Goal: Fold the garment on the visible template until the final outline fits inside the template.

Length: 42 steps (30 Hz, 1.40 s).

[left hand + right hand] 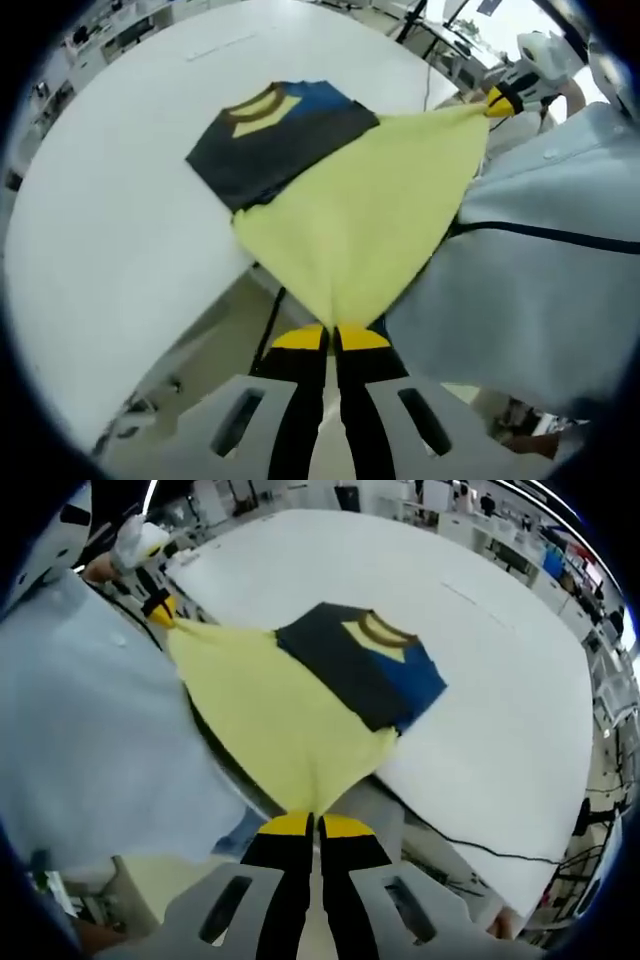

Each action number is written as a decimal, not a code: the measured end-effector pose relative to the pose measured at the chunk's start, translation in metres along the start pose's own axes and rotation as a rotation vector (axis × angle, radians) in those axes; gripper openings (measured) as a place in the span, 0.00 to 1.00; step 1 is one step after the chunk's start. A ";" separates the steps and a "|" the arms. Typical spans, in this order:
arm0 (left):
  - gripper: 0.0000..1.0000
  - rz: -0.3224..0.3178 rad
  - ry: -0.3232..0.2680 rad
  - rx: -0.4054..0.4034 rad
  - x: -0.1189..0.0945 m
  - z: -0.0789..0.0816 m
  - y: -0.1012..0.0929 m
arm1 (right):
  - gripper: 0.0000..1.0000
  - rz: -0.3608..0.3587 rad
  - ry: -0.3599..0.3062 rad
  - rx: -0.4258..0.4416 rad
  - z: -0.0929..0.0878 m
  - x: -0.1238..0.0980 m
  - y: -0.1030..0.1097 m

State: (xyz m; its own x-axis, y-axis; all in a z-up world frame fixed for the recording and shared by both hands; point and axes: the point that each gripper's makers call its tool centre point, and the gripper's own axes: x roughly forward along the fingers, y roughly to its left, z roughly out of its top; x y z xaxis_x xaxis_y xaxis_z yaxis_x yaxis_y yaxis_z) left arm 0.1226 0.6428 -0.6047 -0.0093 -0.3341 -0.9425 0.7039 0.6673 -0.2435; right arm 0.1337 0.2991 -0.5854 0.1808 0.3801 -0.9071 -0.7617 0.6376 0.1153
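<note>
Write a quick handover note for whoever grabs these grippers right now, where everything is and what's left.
Left gripper: shut on one corner of the shirt's yellow hem.
Right gripper: shut on the other hem corner; it also shows at upper right in the left gripper view.
Shirt: the dark chest and collar end lies on the white table; the yellow lower part is lifted off the table edge and stretched between the grippers.
Done: hem picked up.
Left: probably carry the hem over toward the collar, lay it flat, then finish folding.
</note>
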 end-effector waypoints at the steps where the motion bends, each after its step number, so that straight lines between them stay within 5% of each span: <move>1: 0.00 0.004 0.000 0.003 0.001 0.000 0.001 | 0.03 0.008 0.006 -0.004 -0.001 0.000 0.001; 15: 0.00 0.066 -0.122 0.039 -0.012 0.034 0.026 | 0.03 -0.029 -0.026 -0.053 0.021 0.000 -0.022; 23: 0.00 0.117 -0.262 0.025 -0.018 0.062 0.052 | 0.03 -0.072 -0.077 -0.034 0.039 0.002 -0.046; 29: 0.00 0.187 -0.310 -0.007 -0.012 0.081 0.079 | 0.03 -0.089 -0.130 -0.014 0.056 0.012 -0.063; 42: 0.00 0.183 -0.376 0.010 0.009 0.113 0.112 | 0.03 -0.145 -0.223 0.085 0.072 0.042 -0.113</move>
State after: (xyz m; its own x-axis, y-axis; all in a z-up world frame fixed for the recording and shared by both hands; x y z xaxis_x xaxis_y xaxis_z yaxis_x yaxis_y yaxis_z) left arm 0.2818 0.6395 -0.6149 0.3756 -0.4316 -0.8201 0.6764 0.7326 -0.0758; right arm 0.2718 0.2909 -0.6076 0.4237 0.4126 -0.8064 -0.6644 0.7467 0.0330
